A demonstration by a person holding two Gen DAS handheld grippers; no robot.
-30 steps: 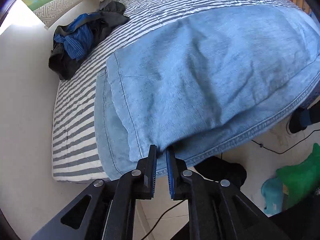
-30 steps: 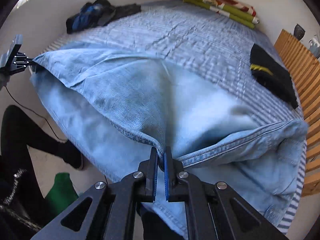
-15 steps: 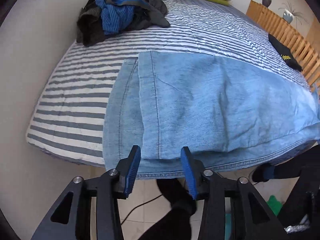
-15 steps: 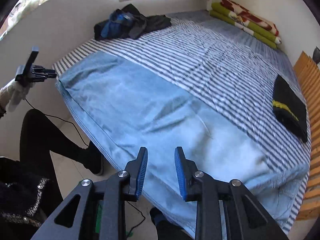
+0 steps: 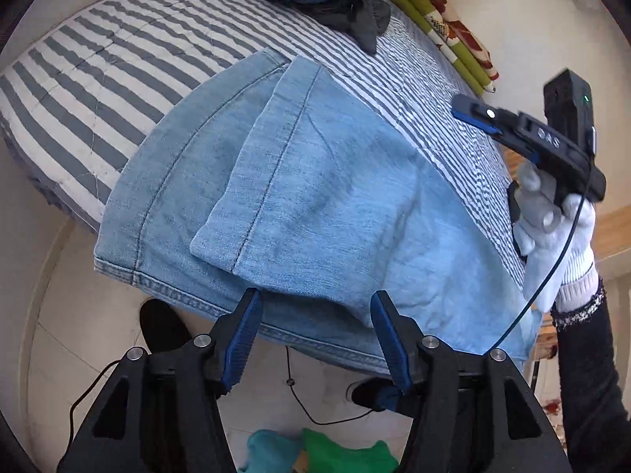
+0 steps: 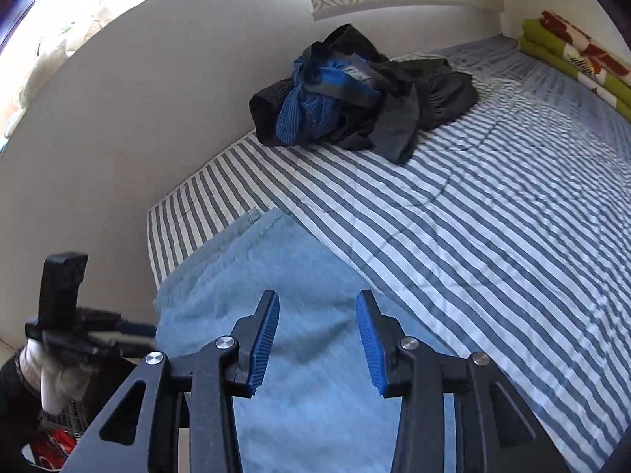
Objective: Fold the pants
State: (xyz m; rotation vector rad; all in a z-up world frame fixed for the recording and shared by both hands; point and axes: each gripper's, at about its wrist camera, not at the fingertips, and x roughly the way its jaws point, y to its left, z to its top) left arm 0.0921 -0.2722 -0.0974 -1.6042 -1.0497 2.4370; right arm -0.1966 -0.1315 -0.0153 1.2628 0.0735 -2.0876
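1. A second ago both tools pinched the denim; now our left tool (image 5: 315, 329) and right tool (image 6: 317, 339) have just been opening, jaws apart, nothing between them.
2. The pants (image 5: 315, 197), released, lie folded flat on the striped bed (image 5: 118, 63), just ahead of both tools, hems hanging over the near edge.
3. Our right tool has swung over toward the left one.
4. We see no containers; a heap of dark clothes (image 6: 355, 90) lies well beyond the tools.
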